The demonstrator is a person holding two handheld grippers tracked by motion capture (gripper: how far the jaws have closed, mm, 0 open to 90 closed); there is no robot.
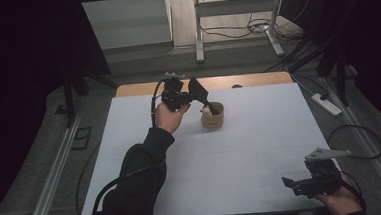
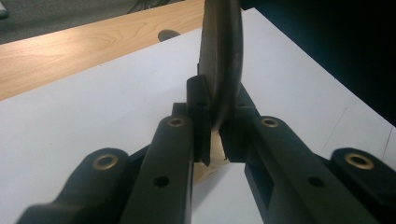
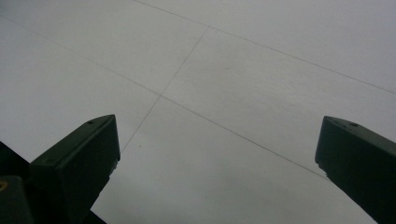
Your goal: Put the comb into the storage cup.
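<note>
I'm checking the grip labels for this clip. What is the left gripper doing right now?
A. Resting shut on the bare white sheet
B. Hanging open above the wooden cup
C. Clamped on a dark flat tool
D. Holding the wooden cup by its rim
C: in the left gripper view the left gripper has its jaws closed on a dark flat tool, near the wooden cup.

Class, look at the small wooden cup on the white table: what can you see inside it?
Inside the wooden cup sits a pale, whitish item, too small to identify. The left hand-held gripper grips a dark flat tool above it; the cup's bottom is hidden.

Matt white sheet (image 1: 241,149) covers a wood-grain table (image 1: 137,88); the black spatula (image 2: 223,60) looks semi-glossy.
</note>
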